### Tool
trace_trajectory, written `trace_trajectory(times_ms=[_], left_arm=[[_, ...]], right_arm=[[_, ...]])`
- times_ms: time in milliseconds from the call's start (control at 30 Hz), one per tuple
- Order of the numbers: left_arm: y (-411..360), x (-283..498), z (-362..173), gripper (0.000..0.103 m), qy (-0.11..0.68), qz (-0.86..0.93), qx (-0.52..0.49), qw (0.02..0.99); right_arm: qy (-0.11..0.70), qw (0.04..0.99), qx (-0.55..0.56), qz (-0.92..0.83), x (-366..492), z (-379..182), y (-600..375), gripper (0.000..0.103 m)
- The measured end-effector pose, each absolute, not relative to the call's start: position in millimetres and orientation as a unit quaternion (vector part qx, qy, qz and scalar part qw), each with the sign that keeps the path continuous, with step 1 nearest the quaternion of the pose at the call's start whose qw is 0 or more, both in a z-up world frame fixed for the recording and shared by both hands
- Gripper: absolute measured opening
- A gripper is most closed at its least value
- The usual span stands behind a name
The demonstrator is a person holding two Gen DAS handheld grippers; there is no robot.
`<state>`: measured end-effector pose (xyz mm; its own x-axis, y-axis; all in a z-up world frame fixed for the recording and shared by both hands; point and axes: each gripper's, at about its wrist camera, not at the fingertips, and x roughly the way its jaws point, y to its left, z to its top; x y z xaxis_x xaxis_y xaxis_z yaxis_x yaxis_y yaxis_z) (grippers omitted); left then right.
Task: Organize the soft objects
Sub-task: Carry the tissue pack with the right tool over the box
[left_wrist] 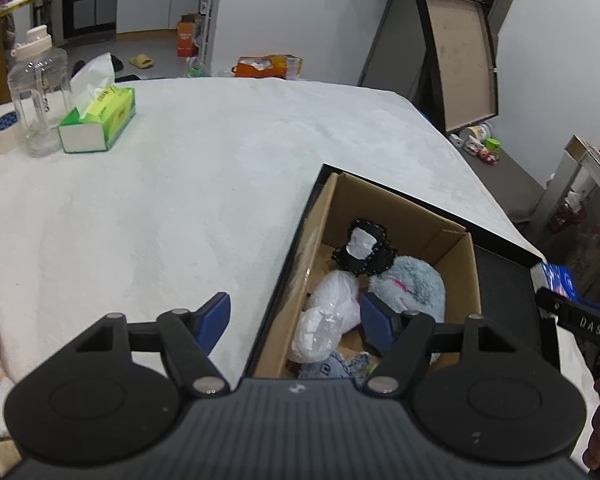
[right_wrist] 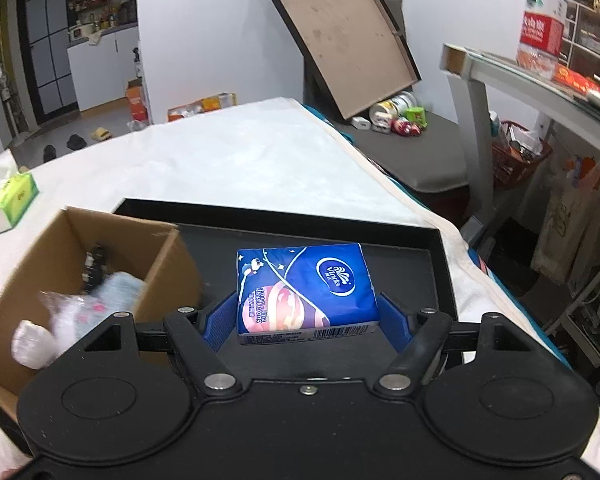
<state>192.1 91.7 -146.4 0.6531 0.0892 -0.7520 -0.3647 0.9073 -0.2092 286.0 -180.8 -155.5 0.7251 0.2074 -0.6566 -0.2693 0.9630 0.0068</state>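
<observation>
The right gripper [right_wrist: 308,316] holds a blue tissue pack [right_wrist: 306,290] between its jaws, the blue pads pressing on its two short sides, and carries it above the black tray [right_wrist: 440,264], apparently clear of the tray floor. The pack is a soft plastic-wrapped block, printed with a white brand oval, a pink and purple picture and a barcode strip along the near edge. By judgement it is light and will give under pressure; the glossy film may slip, so a grip across the short sides, near the middle of its thickness, looks soundest, and hard squeezing would only crease it. The left gripper [left_wrist: 296,320] hangs with its jaws wide and nothing between them, one pad over the white-covered desk [left_wrist: 204,168], the other over the open cardboard box [left_wrist: 470,264]. The box stands in the left part of the tray and already contains a pale blue plush toy [left_wrist: 412,284], a white plastic bag [left_wrist: 336,292], a black studded item [left_wrist: 366,250] and a blue knitted piece [left_wrist: 336,364]. A green tissue box [left_wrist: 100,120], a clear bottle [left_wrist: 40,92] and a tape roll [left_wrist: 4,130] stand at the desk's far corner, well apart from the tray. Judged from this layout, the pack is bound for the cardboard box, which has room along its near side
</observation>
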Motion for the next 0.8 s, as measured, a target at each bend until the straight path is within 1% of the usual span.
trace_trajectory(times_ms=[67, 167, 233, 333, 567, 700, 800], left_arm=[[92.8, 190.0, -149.0, 0.069, 0.397, 0.122, -0.179, 0.892], [95.4, 188.1, -152.9, 0.064, 0.399, 0.115, -0.186, 0.890], [97.3, 186.7, -154.9, 0.059, 0.400, 0.113, -0.190, 0.889], [99.7, 185.8, -157.3, 0.054, 0.403, 0.106, -0.197, 0.888], [105.8, 184.2, -163.7, 0.046, 0.406, 0.098, -0.209, 0.884], [109.6, 184.3, -170.3, 0.038, 0.412, 0.096, -0.218, 0.880], [112.4, 184.8, -173.7, 0.028, 0.414, 0.090, -0.225, 0.877]], right_arm=[[0.343, 0.929, -0.046, 0.133, 282.3, -148.8, -175.1, 0.073], [0.336, 0.930, -0.048, 0.141, 276.0, -138.7, -165.3, 0.073], [0.332, 0.931, -0.050, 0.146, 272.8, -132.4, -158.1, 0.073], [0.328, 0.931, -0.052, 0.154, 268.8, -126.2, -147.9, 0.073], [0.323, 0.929, -0.060, 0.168, 267.2, -117.9, -125.0, 0.073], [0.325, 0.927, -0.060, 0.177, 267.3, -116.0, -111.4, 0.073], [0.331, 0.924, -0.054, 0.185, 268.5, -116.7, -101.2, 0.073]])
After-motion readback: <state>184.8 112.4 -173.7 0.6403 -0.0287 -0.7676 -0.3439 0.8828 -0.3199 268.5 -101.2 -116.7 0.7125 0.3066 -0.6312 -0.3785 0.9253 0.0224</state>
